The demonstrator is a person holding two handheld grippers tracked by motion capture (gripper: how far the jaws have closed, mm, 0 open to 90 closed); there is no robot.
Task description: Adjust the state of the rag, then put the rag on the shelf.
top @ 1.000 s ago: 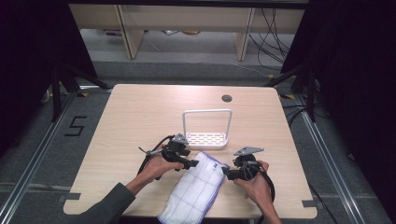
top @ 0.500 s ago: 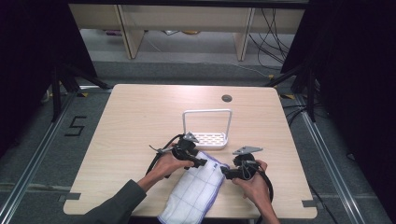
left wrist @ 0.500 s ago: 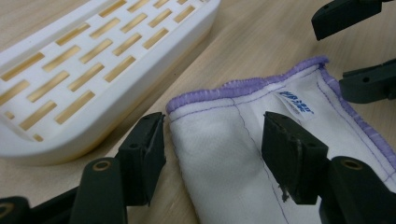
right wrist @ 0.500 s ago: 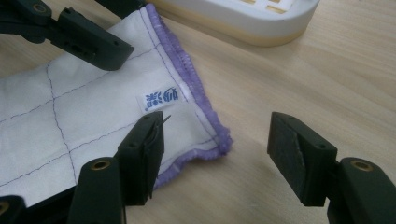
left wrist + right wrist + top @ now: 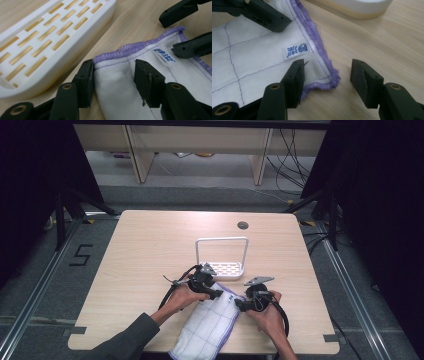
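On the surface (image 5: 150, 250), the white cloth (image 5: 207, 330) with thin blue grid lines and a purple hem lies at about six o'clock, its near end hanging over the near edge and its far end just short of the white rack (image 5: 222, 257) that stands near the middle. The left tool (image 5: 212, 291) sits at the cloth's far left corner, around ten o'clock of the cloth; in the left gripper view (image 5: 113, 77) its jaws stand apart, one on either side of the corner, with the hem between them but not yet pinched. To take that corner well, I judge the lower jaw should slide under the hem, so the pinch takes fabric and not just the purple edging, and the tool should stay off the rack's slotted base (image 5: 50, 42) just beside it. The small printed label (image 5: 295, 50) lies between the two corners, near the far hem. The right tool (image 5: 240, 304) is at the far right corner, about two o'clock of the cloth; in the right gripper view (image 5: 327, 80) its jaws are also spread, one over the cloth and the other over bare wood, straddling the corner. It probably needs to move slightly inward for a deeper bite, then both should close together so the edge lifts level.
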